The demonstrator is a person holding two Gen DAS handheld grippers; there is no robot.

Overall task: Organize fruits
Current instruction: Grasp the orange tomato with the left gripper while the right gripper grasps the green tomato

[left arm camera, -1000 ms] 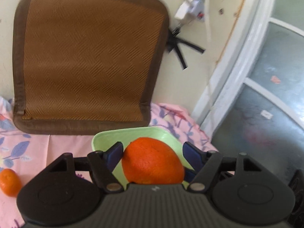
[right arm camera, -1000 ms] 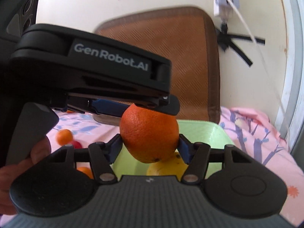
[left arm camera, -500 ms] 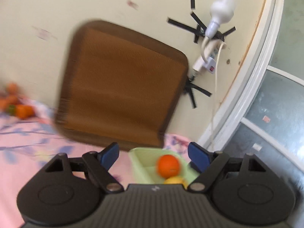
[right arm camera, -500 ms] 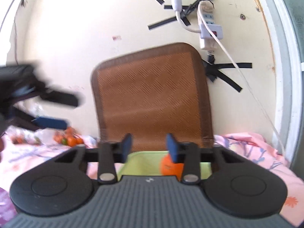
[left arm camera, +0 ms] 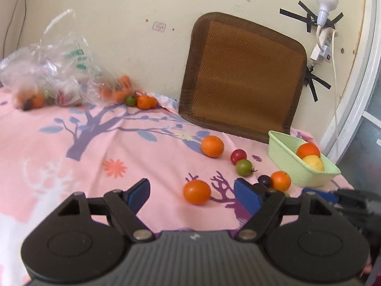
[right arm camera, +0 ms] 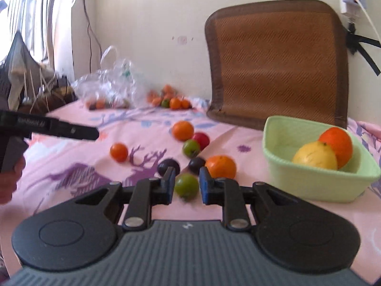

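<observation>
Left gripper (left arm camera: pixel 190 194) hangs with jaws wide, empty; its side lettering is blurred, unreadable. Right gripper (right arm camera: pixel 185 184) has jaws parted around a green fruit (right arm camera: pixel 186 186), not clamping it.

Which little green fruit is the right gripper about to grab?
The small round green fruit lying between the open fingers of the right hand-held gripper. The other green fruit sits farther back, beside the red fruit.
</observation>
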